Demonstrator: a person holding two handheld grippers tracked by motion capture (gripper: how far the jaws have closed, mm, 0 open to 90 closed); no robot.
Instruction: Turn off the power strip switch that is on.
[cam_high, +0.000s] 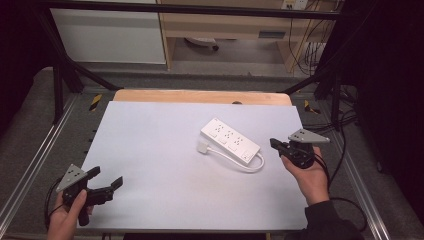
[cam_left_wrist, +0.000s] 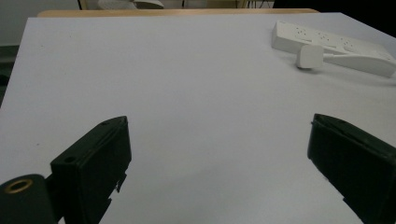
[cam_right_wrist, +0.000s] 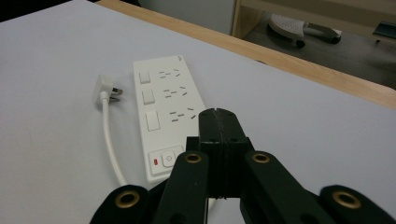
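A white power strip (cam_high: 230, 141) lies slantwise on the white sheet, right of the middle, with its short cable (cam_high: 250, 166) looped back to a white plug (cam_high: 202, 148) beside it. My right gripper (cam_high: 274, 143) is shut with nothing in it, and its tip is close to the strip's switch end. In the right gripper view the closed jaws (cam_right_wrist: 218, 114) hover just above the power strip (cam_right_wrist: 163, 107), with the plug (cam_right_wrist: 103, 87) at the left. My left gripper (cam_high: 106, 177) is open and empty at the sheet's near left corner. In its own view the left gripper (cam_left_wrist: 218, 123) stands wide open, with the power strip (cam_left_wrist: 327, 42) far off.
The white sheet (cam_high: 165, 165) covers a wooden table whose far edge (cam_high: 200, 96) shows. Metal rails (cam_high: 30, 170) run along both sides, and black frame posts (cam_high: 57, 85) stand at the far corners. Cables hang at the back right (cam_high: 312, 55).
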